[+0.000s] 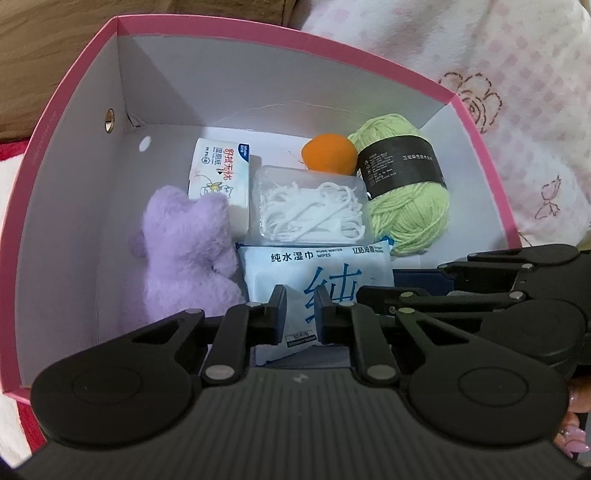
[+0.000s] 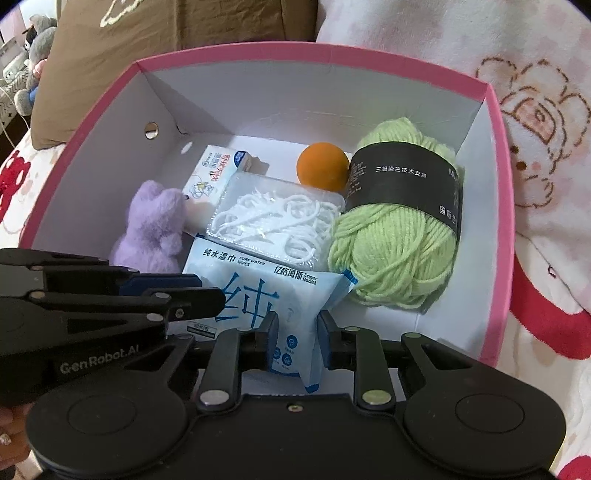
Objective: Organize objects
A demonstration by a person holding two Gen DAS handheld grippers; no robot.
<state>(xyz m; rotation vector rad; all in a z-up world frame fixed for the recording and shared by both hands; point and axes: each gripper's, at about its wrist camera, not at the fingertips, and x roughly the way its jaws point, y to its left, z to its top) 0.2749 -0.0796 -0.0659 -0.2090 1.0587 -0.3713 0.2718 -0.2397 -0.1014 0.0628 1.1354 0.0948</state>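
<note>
Both wrist views are evenly and fairly brightly lit from above, with a soft bluish-white glare patch on the far inner wall of the pink box and only faint shadows in its corners. The fisheye lenses bow the box rim into curves and darken the extreme picture corners. Focus holds on the box's contents, while the bedding looks softer, slightly washed out.

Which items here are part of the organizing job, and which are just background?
Job: box, wipes pack, floss picks, yarn, orange ball, purple plush, tissue pack.
Background: blanket, brown cushion, grey plush toys.
</note>
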